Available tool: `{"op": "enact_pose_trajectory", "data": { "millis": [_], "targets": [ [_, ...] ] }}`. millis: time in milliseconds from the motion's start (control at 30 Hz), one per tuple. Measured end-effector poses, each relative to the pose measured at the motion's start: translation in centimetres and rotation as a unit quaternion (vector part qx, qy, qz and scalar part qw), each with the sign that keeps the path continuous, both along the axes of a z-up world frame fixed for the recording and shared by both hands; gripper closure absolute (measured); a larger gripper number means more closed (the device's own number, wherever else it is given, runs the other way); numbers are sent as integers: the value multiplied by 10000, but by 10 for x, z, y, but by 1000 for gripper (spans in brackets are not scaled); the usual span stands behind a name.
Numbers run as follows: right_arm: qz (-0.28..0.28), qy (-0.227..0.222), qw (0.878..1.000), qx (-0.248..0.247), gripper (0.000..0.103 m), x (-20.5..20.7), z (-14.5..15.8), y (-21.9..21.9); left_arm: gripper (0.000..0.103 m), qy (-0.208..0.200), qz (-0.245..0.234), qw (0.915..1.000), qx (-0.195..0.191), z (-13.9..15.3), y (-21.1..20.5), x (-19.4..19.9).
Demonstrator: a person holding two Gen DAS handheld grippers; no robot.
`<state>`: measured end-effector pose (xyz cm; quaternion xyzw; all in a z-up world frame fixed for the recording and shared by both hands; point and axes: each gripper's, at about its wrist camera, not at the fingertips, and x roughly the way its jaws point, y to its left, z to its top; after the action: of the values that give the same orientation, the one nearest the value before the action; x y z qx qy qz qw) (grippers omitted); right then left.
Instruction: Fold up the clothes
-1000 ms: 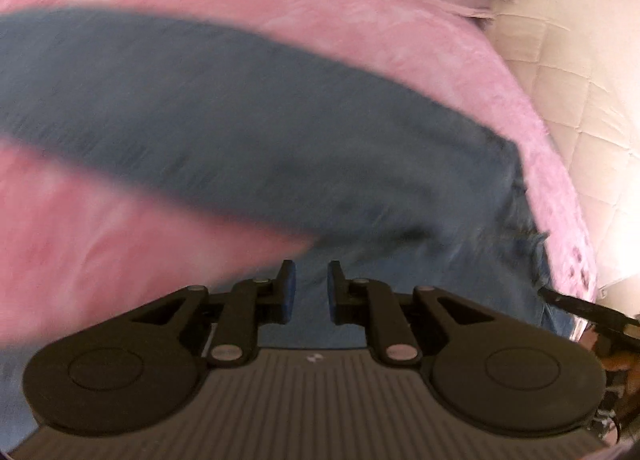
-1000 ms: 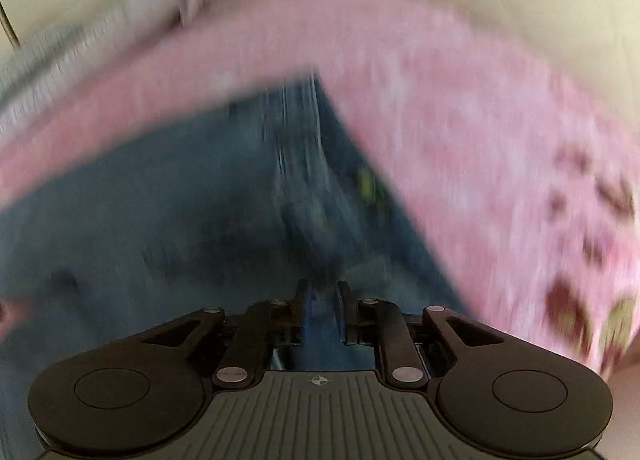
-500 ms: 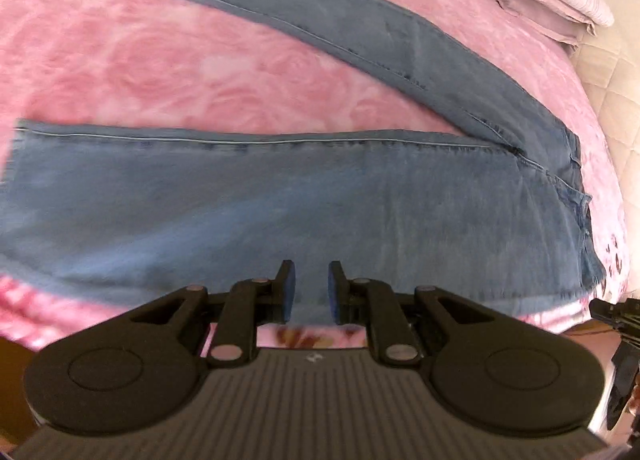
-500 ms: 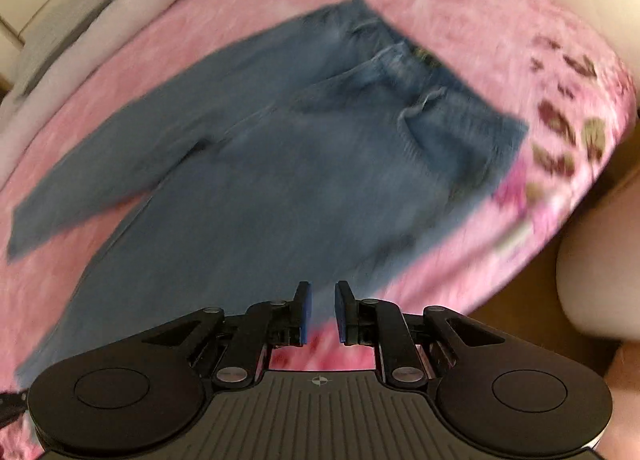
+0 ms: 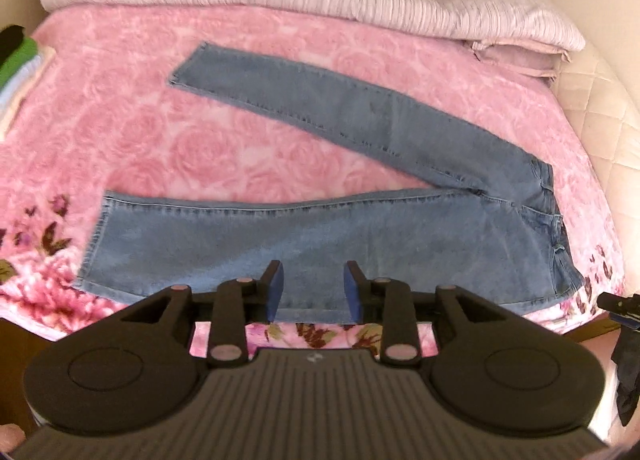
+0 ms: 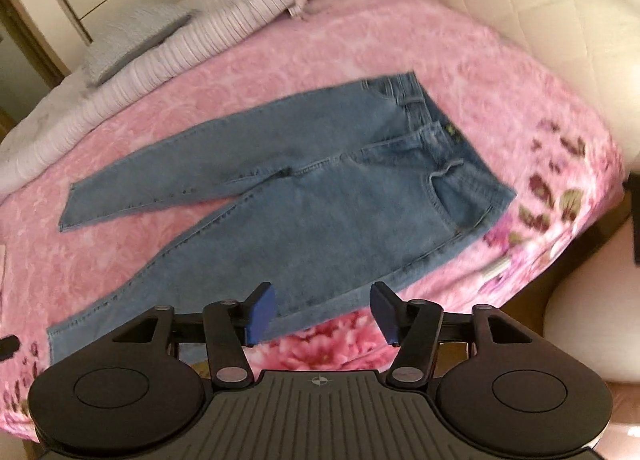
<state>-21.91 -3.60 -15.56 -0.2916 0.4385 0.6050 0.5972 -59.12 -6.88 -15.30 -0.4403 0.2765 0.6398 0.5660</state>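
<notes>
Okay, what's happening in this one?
A person with a gripper in each hand is folding clothes on a bed. A pair of blue jeans lies flat on the pink floral blanket with its legs spread apart, not yet folded. The left gripper and the right gripper are both above the near edge, jaws opening, with nothing between them.
</notes>
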Motion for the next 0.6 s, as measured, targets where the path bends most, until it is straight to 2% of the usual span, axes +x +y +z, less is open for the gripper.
{"op": "enact_pose_trajectory", "data": {
  "millis": [233, 433, 600],
  "targets": [
    [475, -100, 9987, 139, 44, 20, 18, -34, 75, 173, 252, 9995, -63, 12, -45, 35],
    [607, -147, 9980, 134, 44, 54, 21, -67, 74, 331, 459, 9984, 42, 19, -97, 76],
    [815, -90, 9965, 154, 44, 73, 24, -96, 73, 378, 639, 9972, 65, 25, -137, 91]
  ]
}}
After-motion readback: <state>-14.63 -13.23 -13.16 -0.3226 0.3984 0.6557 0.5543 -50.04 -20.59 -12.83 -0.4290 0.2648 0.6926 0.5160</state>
